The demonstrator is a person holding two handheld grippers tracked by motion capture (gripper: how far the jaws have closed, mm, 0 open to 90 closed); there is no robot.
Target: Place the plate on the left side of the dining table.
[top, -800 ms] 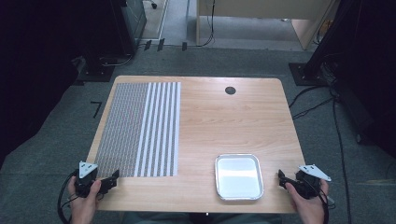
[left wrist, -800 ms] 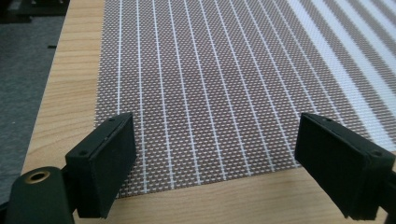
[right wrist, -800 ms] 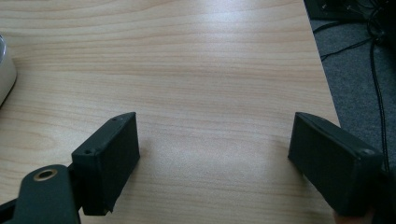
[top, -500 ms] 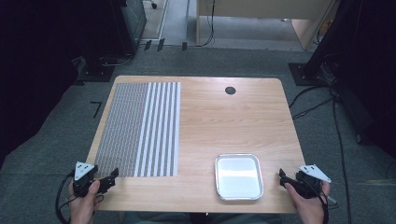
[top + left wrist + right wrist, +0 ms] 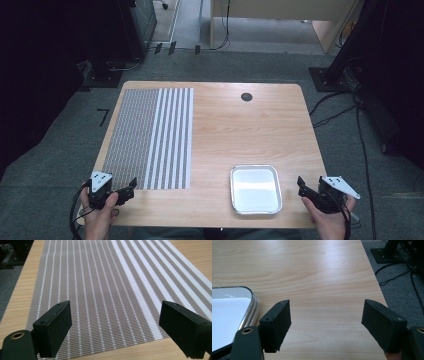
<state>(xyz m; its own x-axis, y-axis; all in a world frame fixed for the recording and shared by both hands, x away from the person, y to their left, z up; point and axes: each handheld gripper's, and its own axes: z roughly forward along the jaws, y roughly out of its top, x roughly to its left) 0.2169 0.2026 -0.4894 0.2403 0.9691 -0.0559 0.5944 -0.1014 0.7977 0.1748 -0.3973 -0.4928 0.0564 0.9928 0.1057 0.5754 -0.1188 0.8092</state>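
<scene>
A person holds a black gripper in each hand at the near edge of a wooden table (image 5: 240, 130). My left gripper (image 5: 129, 190) hovers at the near left corner, over the front edge of a grey and white striped placemat (image 5: 150, 135). In the left gripper view that gripper (image 5: 115, 315) stands open over the placemat (image 5: 100, 277), with nothing between its jaws. My right gripper (image 5: 304, 190) is at the near right corner, just right of an empty metal tray (image 5: 255, 167). It (image 5: 325, 312) is open over bare wood, and the tray's rim (image 5: 253, 302) lies to its left.
A round black cable hole (image 5: 246, 96) sits near the table's far edge. Cables (image 5: 340, 107) run over the grey carpet on the right. Dark furniture stands at the far left and right, and a light wooden desk (image 5: 280, 10) stands beyond the table.
</scene>
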